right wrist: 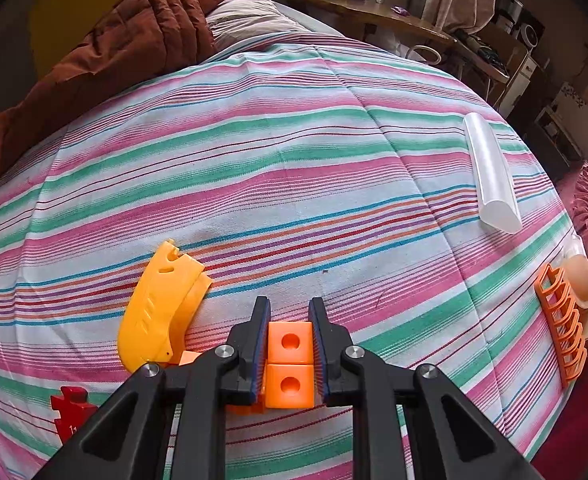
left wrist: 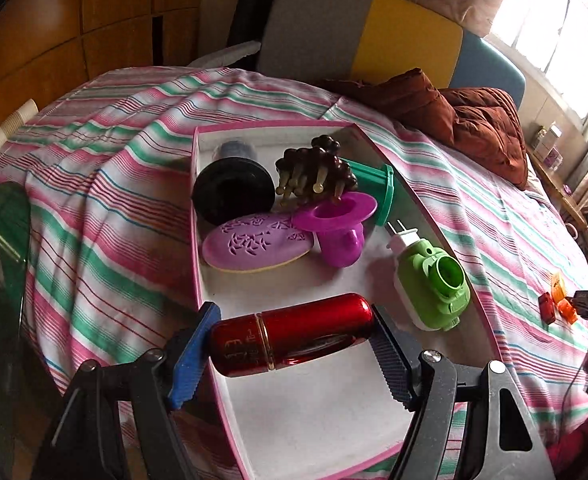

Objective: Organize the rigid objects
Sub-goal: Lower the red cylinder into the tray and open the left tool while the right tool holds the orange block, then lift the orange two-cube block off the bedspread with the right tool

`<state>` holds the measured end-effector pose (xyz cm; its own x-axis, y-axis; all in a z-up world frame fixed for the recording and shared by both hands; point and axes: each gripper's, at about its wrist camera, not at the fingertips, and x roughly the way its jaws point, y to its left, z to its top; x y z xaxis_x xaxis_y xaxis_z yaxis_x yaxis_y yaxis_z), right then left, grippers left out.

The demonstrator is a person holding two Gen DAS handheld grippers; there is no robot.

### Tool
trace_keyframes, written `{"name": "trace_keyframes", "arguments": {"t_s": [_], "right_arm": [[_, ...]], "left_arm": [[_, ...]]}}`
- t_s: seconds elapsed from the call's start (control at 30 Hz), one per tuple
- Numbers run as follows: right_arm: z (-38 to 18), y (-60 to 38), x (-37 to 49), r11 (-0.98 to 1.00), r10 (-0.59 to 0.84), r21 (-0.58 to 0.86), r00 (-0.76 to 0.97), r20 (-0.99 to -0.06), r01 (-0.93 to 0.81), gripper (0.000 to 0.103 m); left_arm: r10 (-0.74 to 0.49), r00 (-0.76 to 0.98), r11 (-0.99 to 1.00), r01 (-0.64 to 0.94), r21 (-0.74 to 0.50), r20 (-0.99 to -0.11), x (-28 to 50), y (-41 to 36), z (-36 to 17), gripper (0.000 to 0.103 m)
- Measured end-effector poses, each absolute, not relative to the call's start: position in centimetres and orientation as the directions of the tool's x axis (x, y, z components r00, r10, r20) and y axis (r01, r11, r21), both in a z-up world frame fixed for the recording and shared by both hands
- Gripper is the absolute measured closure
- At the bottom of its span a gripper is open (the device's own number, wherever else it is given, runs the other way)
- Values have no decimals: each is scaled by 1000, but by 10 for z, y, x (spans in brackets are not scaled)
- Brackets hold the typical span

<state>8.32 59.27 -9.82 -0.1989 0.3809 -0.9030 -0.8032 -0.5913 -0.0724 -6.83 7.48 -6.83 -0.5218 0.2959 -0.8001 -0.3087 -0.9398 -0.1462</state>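
We have the left claw (left wrist: 292,344) clamped end to end on the red flask (left wrist: 294,334), which hangs over the near, bare part of the pink-rimmed tray (left wrist: 294,420) on the striped bed (left wrist: 114,168). The far half of the tray is already crowded: a black cap (left wrist: 233,191), a brown brush (left wrist: 316,172), a teal spool (left wrist: 374,186), a purple soap box (left wrist: 256,246), a magenta funnel (left wrist: 338,226) and a green plug-in (left wrist: 434,284). Our right claw (right wrist: 290,354) is clamped on two orange cubes (right wrist: 289,364) just above the bedding, beside a yellow shell (right wrist: 158,308) and near a red puzzle piece (right wrist: 70,408); a white tube (right wrist: 492,172) and an orange rack (right wrist: 562,324) lie well apart. The flask is smooth and round and held only by its ends, so we judge it could slip or swing if tilted, and once released it may roll toward the plug-in or off the soft, sagging tray. The cubes look stacked rather than joined, so one could drop loose when lifted.
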Motion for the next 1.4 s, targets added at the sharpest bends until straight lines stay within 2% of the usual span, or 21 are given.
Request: {"name": "trace_keyframes", "arguments": {"t_s": [0.37, 0.5, 1.0, 1.4], "right_arm": [[-99, 595, 82, -592, 379, -72, -198, -904, -803, 84], [-99, 595, 82, -594, 384, -80, -195, -902, -801, 84], [-98, 591, 83, -592, 382, -77, -195, -903, -802, 84], [-82, 599, 95, -545, 380, 14, -262, -887, -838, 85]], "left_arm": [[250, -538, -952, -288, -103, -805, -87, 82, -72, 28], [245, -555, -948, -308, -77, -795, -81, 82, -69, 23], [235, -640, -960, -272, -70, -732, -43, 58, -28, 22], [221, -633, -964, -259, -66, -742, -29, 48, -31, 22]]}}
